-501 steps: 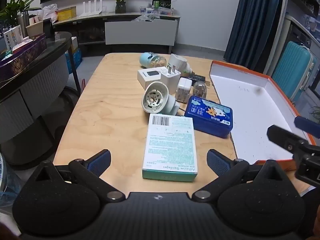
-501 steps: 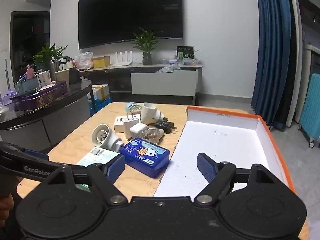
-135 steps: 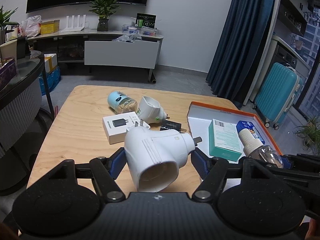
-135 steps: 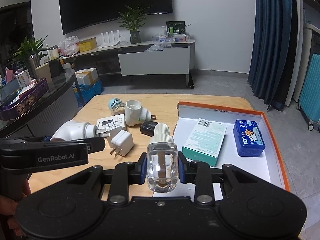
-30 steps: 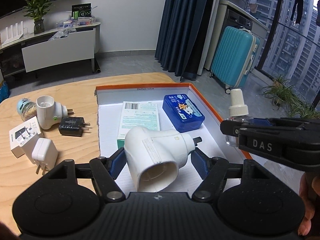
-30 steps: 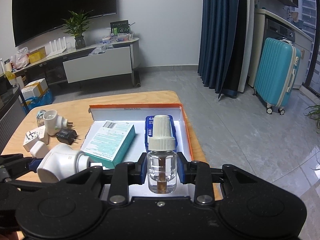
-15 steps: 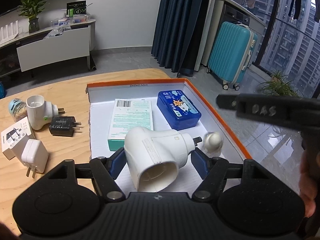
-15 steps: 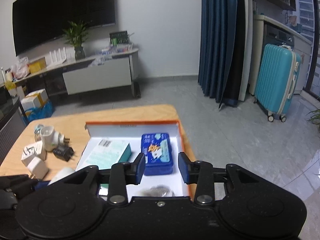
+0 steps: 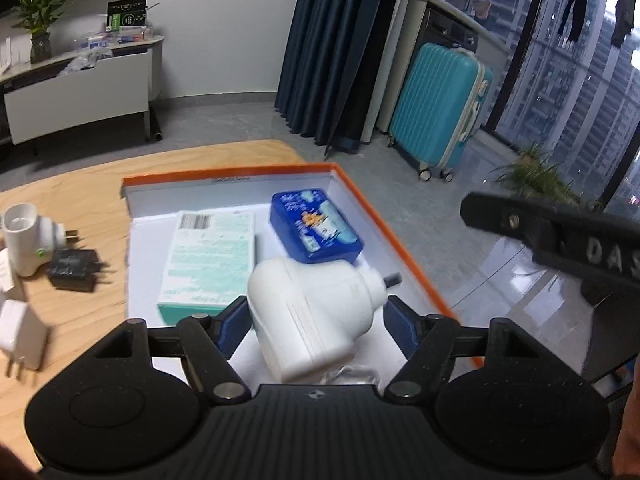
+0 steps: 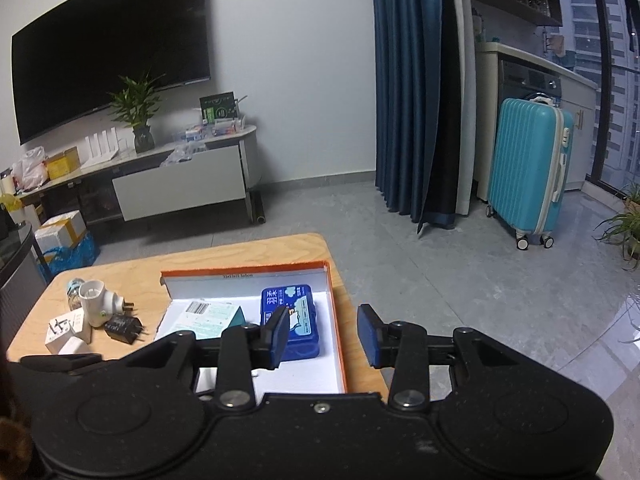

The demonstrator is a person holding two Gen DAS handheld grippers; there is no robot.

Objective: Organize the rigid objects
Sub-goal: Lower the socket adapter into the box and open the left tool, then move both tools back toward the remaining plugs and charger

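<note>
Step in hand: the left hand-held gripper [image 9: 316, 320] is releasing the white plug-in adapter [image 9: 316, 312] over the orange-rimmed box [image 9: 404, 256]. Its jaws are opening, the adapter between them, with a gap showing at the 3 o'clock pad.

The right hand-held gripper [image 10: 322, 334] is opening too, with nothing between its jaws.

Already in the box: green carton [image 9: 212, 256] at 10 o'clock of the adapter, blue tin [image 9: 316, 226] at 12.

Waiting on the worktop [image 9: 80, 184] at 9 o'clock: white plug [image 9: 20, 332], black charger [image 9: 74, 270], second white adapter [image 9: 26, 240].

Next move, as judged: backing the left jaws off, then crossing to 9 o'clock.

Free room: white box floor toward 3 o'clock; the rim there sits close to the worktop edge.
</note>
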